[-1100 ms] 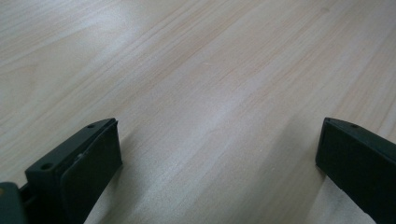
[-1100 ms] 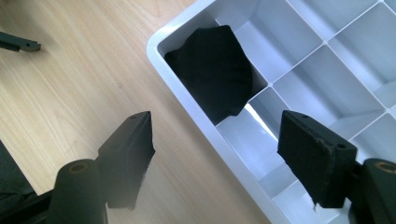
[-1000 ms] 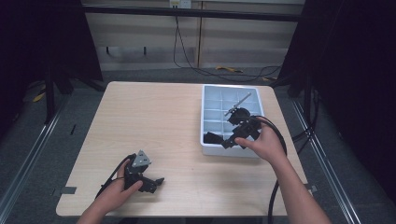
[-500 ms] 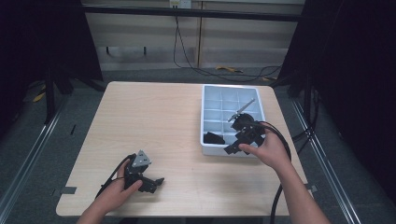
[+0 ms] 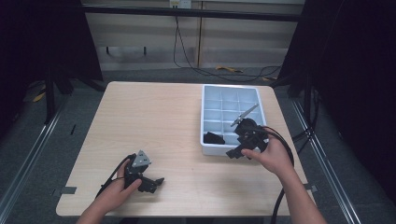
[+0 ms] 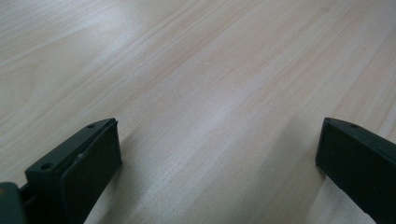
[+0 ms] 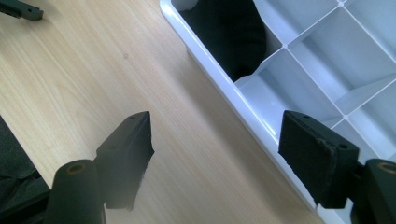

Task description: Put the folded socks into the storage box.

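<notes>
White tray (image 7: 219,74) fills the upper right of the right gripper view, a black item (image 7: 229,28), perhaps cloth, in its near corner cell. My right gripper (image 7: 215,154) straddles the rim, jaws wide and empty; left gripper (image 6: 217,158) likewise over bare bench (image 6: 196,70). Next: clear the wall, descend squarely.

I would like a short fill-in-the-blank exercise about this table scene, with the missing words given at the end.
1. The black object lies in a corner compartment of the white ____.
2. The right gripper has its jaws ____, with nothing between them.
3. The left gripper hangs over the bare ____ table.

Missing words: tray; open; wooden
</notes>
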Available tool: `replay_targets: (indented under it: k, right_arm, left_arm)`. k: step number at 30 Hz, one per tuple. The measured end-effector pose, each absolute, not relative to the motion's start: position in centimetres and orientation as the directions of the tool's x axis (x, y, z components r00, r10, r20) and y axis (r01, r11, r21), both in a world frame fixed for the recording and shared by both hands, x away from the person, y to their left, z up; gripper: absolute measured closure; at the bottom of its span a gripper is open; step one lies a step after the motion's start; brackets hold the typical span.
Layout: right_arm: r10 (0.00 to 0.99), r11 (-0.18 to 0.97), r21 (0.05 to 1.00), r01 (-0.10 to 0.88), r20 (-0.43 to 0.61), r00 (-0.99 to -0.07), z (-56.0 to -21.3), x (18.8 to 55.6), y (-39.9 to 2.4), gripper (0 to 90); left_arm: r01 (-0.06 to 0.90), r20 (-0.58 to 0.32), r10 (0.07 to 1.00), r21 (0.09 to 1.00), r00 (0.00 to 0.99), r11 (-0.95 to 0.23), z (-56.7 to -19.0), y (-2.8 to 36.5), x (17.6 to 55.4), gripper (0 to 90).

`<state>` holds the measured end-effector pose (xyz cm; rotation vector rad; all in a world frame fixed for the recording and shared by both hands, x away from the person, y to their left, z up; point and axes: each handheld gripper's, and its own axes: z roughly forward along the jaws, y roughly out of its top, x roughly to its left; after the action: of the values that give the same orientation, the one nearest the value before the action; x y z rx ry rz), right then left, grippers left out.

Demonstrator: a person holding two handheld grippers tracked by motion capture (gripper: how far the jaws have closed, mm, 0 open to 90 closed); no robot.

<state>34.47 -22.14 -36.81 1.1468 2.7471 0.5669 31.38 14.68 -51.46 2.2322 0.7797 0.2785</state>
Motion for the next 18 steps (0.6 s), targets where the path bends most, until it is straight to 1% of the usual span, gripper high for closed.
replay_targets:
  k: [18]
  right_arm:
    - [0.714, 0.629, 0.399, 0.667, 0.043, -0.699, -38.3, 32.7, -23.6, 25.6]
  left_arm:
    - [0.449, -0.036, 0.610, 0.712, 0.791, -0.540, -51.5, 14.7, 31.4, 0.0]
